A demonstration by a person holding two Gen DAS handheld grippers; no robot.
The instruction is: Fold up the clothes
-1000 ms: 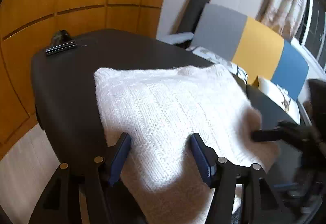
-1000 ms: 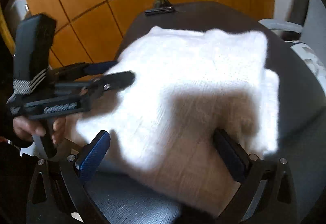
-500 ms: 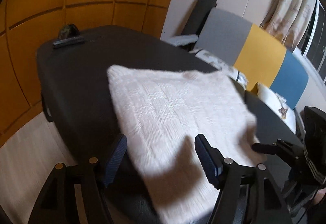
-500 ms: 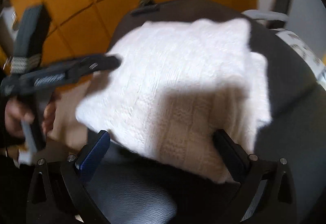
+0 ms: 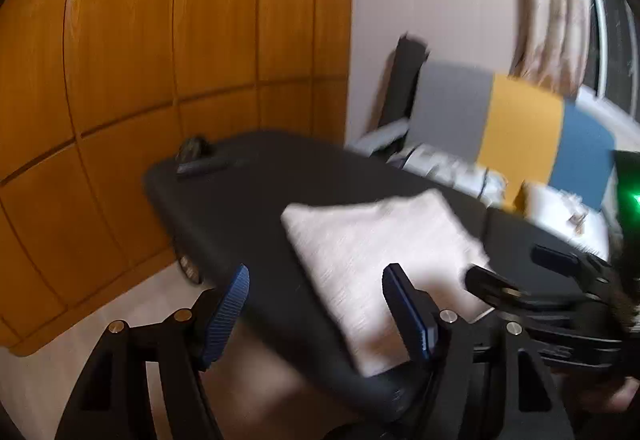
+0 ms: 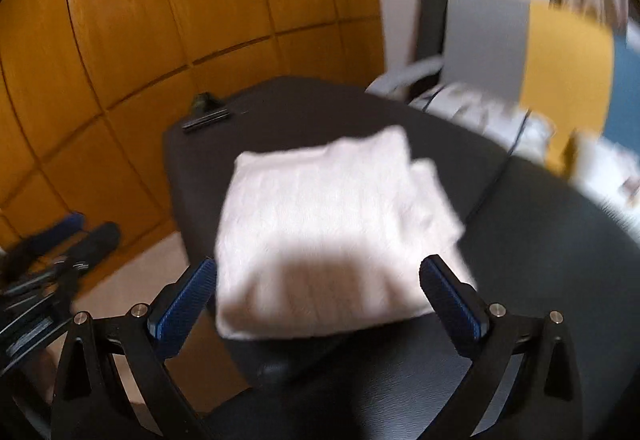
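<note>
We see the left gripper (image 5: 316, 304) at the bottom of its own wrist view with its jaws spread wide and nothing between them. Its blue-padded fingers (image 5: 228, 310) hang above the near edge of the dark table (image 5: 256, 192); the right-hand finger overlaps the near corner of the folded white sweater (image 5: 384, 260) in the frame, but we cannot tell whether it touches the knit.

The right gripper (image 6: 320, 304) fills the bottom of its own view, its jaws likewise spread wide and empty. The folded white sweater (image 6: 332, 236) lies in the centre of that frame, beyond and between the two blue pads (image 6: 182, 308), and the near edge of the fabric falls in shadow. We cannot say from this blurred picture whether either pad rests against the cloth.

The sweater sits flat on the table as a compact, roughly square bundle, near the edge closest to us.

In the left wrist view the right gripper (image 5: 516, 276) shows at the lower right of the frame, its black fingers parted, one tip just beside the sweater's right edge. In the right wrist view the left gripper (image 6: 72, 236) appears blurred at the left edge, off the table.

A small dark object (image 6: 206, 114) lies at the far corner of the table, upper left of centre. Behind it stand orange wooden panels (image 5: 160, 40), and at the upper right a grey, yellow and blue headboard (image 5: 520, 128).
</note>
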